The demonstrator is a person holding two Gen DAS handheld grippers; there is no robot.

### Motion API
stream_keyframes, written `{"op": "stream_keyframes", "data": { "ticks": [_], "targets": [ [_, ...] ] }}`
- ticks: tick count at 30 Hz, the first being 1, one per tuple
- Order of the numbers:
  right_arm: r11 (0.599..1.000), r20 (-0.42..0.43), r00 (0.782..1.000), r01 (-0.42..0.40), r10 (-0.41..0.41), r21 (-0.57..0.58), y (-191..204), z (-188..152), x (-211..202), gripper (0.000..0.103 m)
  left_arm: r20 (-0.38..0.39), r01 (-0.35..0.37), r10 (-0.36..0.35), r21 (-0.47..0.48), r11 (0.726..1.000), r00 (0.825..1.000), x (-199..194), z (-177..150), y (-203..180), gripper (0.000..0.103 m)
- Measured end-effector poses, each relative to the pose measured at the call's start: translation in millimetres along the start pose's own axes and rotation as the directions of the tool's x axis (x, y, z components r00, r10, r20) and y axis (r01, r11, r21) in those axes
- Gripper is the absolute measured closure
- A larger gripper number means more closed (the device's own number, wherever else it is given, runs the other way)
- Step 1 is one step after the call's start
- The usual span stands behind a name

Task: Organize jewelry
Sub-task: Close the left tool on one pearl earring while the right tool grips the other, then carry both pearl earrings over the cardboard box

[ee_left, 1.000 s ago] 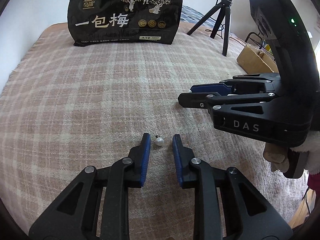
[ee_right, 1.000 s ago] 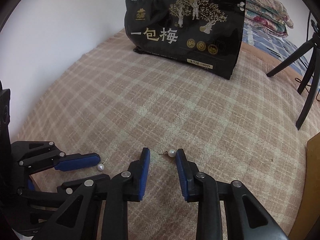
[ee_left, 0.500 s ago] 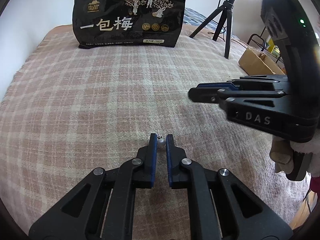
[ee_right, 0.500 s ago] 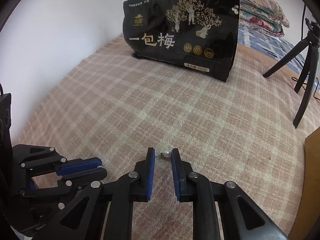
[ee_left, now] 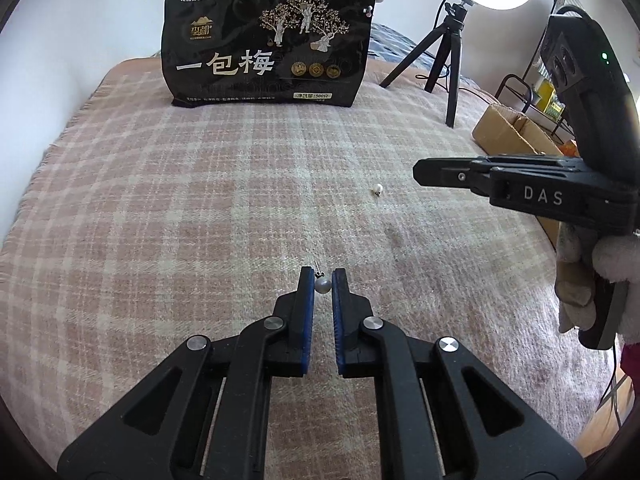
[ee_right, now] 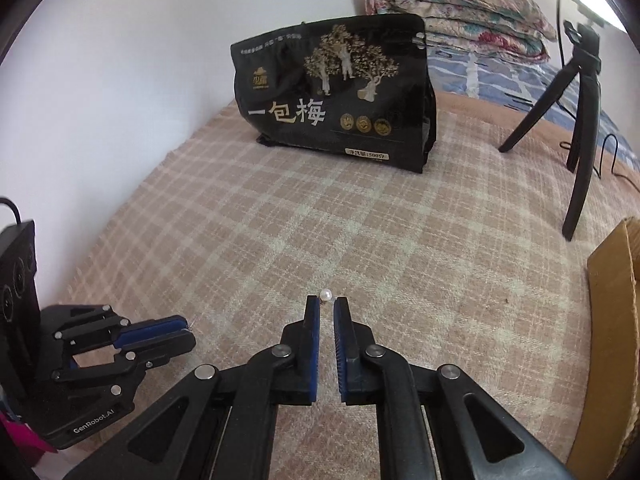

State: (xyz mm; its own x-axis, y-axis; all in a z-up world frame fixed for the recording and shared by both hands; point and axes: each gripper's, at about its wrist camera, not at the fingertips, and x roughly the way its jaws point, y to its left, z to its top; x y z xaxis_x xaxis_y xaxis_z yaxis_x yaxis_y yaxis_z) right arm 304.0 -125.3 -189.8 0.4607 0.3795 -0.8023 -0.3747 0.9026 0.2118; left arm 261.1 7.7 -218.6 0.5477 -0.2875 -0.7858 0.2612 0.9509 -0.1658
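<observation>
Pink checked blanket point(ee_left: 160, 220): covers a bed; its left edge runs along a white wall point(ee_right: 120, 80), and its right edge drops off beside a cardboard box point(ee_left: 508, 132).
Open room: a wide bare stretch of blanket lies between the tongs and a black snack bag point(ee_left: 264, 48) standing upright at the far end.
Left tongs point(ee_left: 322, 276): closed onto the pearl of one earring point(ee_left: 322, 285); the earring's pin sticks out ahead of the blue pads.
Right tongs point(ee_right: 327, 304): jaws nearly together with nothing between them; held in a gloved hand point(ee_left: 600, 276) above the blanket.
Loose earring point(ee_left: 378, 189): lies on the blanket just beyond the right tongs' tips, not touching them.
Far right: one black tripod point(ee_left: 448, 60) stands on the bed, carrying one lit ring light point(ee_left: 494, 3).
Count: two pearl earrings, two tongs, one bag, one tripod, one box.
</observation>
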Motion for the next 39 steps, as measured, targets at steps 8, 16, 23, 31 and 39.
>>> {"op": "stream_keyframes", "data": {
  "ticks": [8, 16, 23, 31, 39],
  "targets": [
    [0.999, -0.040, 0.999, 0.006, -0.008, -0.042, 9.2, 1.8, 28.8, 0.060, 0.003, 0.007, -0.007, -0.008, 1.000, 1.000, -0.1, -1.3, 2.1, 0.096],
    [0.993, -0.062, 0.996, 0.064, -0.070, -0.102, 17.5, 2.2, 52.3, 0.086, 0.002, 0.007, -0.007, -0.009, 1.000, 1.000, 0.6, -2.6, 3.4, 0.096],
    [0.993, -0.030, 0.997, 0.064, -0.067, -0.102, 19.0, 1.1, 32.6, 0.097, 0.017, 0.001, 0.000, -0.013, 1.000, 1.000, -7.2, -1.6, 3.8, 0.096],
    [0.995, 0.053, 0.997, 0.052, -0.047, -0.082, 15.4, -1.5, -23.6, 0.097, 0.050, -0.008, 0.008, -0.001, 1.000, 0.999, -29.6, 4.2, -5.7, 0.096],
    [0.998, 0.133, 0.990, 0.054, -0.048, -0.041, 3.2, -13.6, -88.3, 0.097, 0.083, 0.006, -0.008, 0.021, 1.000, 0.997, -49.5, 11.7, -26.3, 0.096]
  ]
}}
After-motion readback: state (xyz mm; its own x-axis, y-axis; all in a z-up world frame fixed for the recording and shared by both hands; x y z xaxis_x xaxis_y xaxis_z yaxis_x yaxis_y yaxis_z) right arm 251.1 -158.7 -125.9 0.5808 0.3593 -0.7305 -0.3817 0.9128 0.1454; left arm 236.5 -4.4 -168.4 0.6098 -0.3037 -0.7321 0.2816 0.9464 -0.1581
